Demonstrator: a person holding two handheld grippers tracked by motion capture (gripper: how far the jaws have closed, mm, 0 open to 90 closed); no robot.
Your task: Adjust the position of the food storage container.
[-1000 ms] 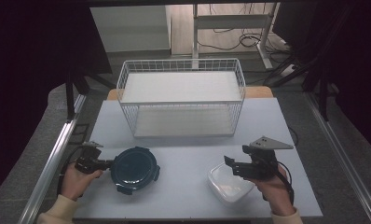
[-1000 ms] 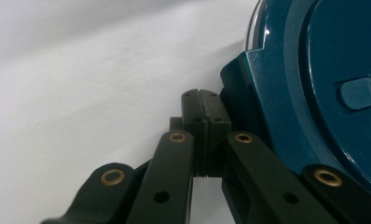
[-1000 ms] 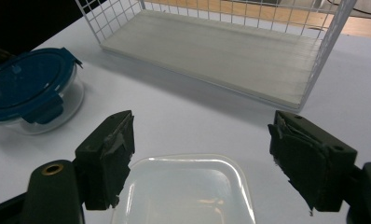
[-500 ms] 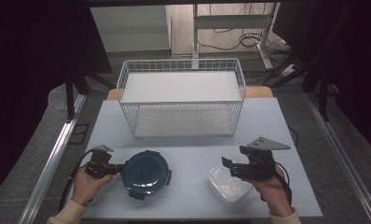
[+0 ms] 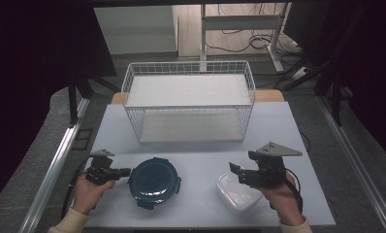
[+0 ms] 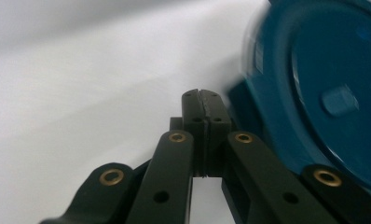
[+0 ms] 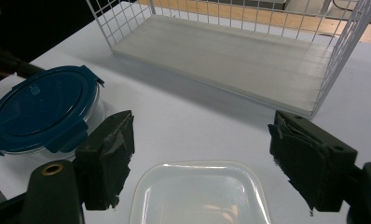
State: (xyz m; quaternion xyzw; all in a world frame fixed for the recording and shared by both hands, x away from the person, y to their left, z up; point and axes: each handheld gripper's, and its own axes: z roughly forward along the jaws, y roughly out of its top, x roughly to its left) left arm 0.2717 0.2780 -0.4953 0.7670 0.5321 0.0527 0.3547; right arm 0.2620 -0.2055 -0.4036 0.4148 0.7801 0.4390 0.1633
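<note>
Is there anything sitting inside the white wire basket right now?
No, the white wire basket in the high view holds nothing on its pale floor, while the round blue-lidded container sits on the table outside it.

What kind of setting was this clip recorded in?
Probably a lab or office data-collection station, not a home. A white table sits between metal rails, dark curtains hang at both sides, and cables trail on the floor behind. On it: a wire basket and food containers.

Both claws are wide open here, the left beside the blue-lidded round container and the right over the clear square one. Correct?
Not quite: the left claw is shut, jaws pressed together in the left gripper view, beside the round container. The right claw is open over the square container.
</note>
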